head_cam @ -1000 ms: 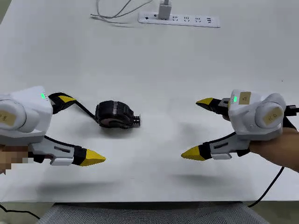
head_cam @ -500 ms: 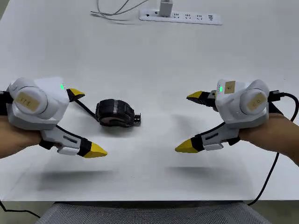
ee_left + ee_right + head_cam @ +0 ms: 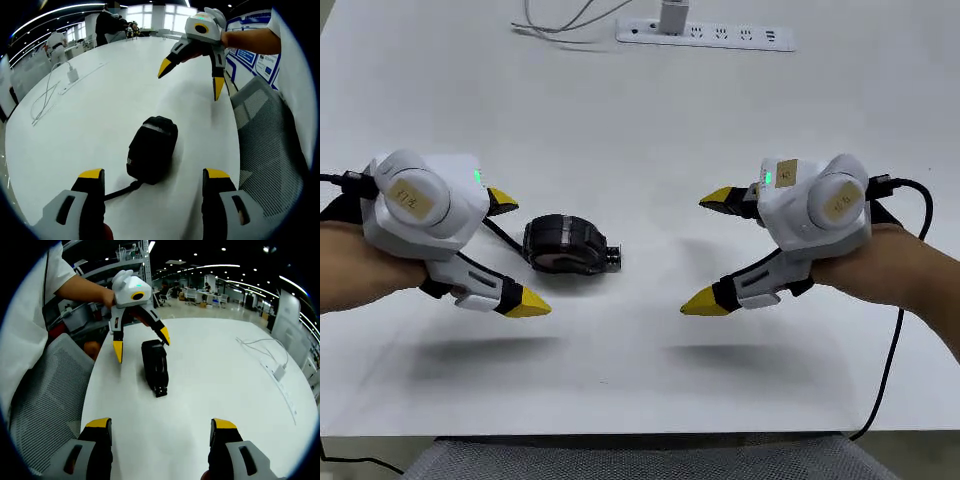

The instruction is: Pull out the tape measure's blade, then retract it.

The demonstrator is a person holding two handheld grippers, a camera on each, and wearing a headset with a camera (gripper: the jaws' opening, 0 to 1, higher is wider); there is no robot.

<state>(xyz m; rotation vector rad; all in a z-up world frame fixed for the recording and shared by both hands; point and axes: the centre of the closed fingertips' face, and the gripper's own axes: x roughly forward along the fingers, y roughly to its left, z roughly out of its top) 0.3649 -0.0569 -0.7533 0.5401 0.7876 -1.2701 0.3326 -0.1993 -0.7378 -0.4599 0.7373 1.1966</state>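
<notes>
The black tape measure (image 3: 566,246) lay on the white table (image 3: 620,120), a little left of the middle and near the person's edge; a thin black strap (image 3: 501,237) ran from its back end toward the left gripper (image 3: 517,252), and the small blade tab (image 3: 613,258) sat at the case mouth, pointing toward the right gripper (image 3: 701,252); the left gripper hovered just beside the case with its yellow-tipped jaws spread wide and nothing between them, the tape measure lying just ahead of the tips and untouched; the right gripper hung well apart on the other side, facing the left one across the tape, its jaws likewise wide apart and holding nothing; in each gripper view the other gripper showed beyond the case, held in a bare hand; a black cable (image 3: 899,330) trailed from the right gripper down past the table edge; at the far side of the table lay a white power strip (image 3: 720,38) with a white charger (image 3: 673,17) plugged in and pale cords (image 3: 560,20) looping off to the left; a grey mesh chair (image 3: 620,462) showed below the near edge.
</notes>
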